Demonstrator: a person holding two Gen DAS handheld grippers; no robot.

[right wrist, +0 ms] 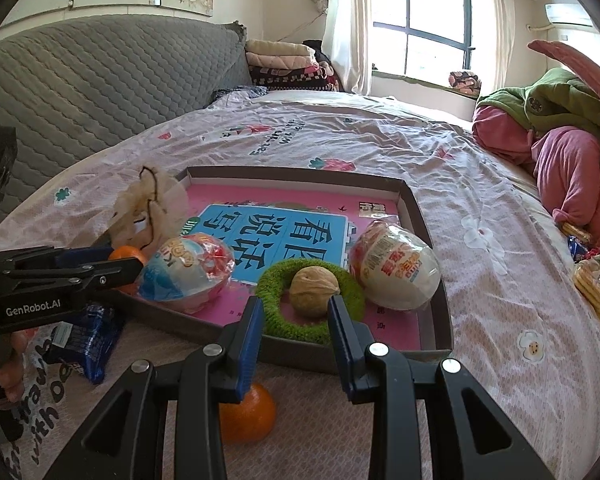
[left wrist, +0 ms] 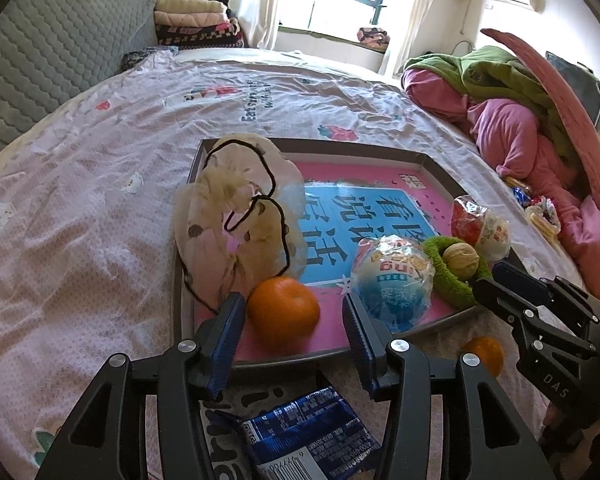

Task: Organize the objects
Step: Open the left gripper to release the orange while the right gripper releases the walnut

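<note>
A shallow brown box lid (left wrist: 312, 146) (right wrist: 428, 216) with a pink and blue print lies on the bed. In it sit a beige drawstring pouch (left wrist: 236, 220) (right wrist: 148, 208), an orange (left wrist: 283, 312) (right wrist: 126, 254), two wrapped toy eggs (left wrist: 392, 280) (right wrist: 396, 268), and a green scrunchie (left wrist: 452, 276) (right wrist: 312, 300) around a walnut (left wrist: 461, 261) (right wrist: 314, 290). My left gripper (left wrist: 294, 332) is open just in front of the orange in the lid. My right gripper (right wrist: 292, 328) is open above the lid's near edge, in front of the walnut. A second orange (left wrist: 486, 354) (right wrist: 246, 414) lies on the bed below it.
A blue snack packet (left wrist: 308, 428) (right wrist: 82, 340) lies on the bed before the lid. Pink and green bedding (left wrist: 512, 120) (right wrist: 560, 148) is piled at the right with small snacks (left wrist: 540, 212) (right wrist: 592, 272) beside it. A grey quilted headboard (right wrist: 100, 88) stands at the left.
</note>
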